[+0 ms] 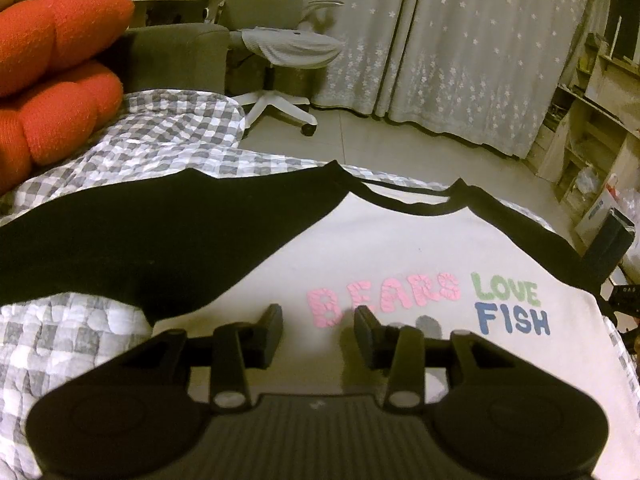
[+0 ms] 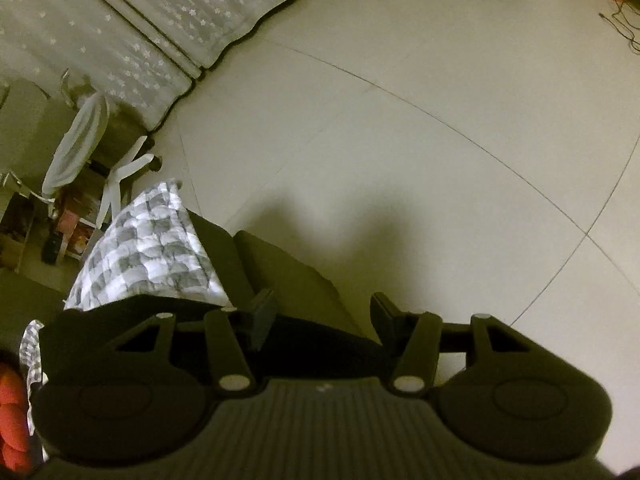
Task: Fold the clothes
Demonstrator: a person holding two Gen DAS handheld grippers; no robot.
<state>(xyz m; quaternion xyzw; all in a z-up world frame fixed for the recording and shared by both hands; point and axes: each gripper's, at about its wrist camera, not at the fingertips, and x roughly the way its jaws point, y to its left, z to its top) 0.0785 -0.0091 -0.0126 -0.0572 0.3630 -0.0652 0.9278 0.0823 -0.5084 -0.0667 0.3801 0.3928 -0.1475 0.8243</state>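
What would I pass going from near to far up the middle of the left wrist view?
Tool → pink lettering on the white shirt → black neckline → checked quilt edge → tiled floor → star-patterned curtain.

**Shirt flat, print up**

White raglan T-shirt (image 1: 400,248) with black sleeves and black neck trim lies spread, front up, on the checked quilt (image 1: 80,340). Chest print reads "BEARS LOVE FISH". Collar toward bed edge.
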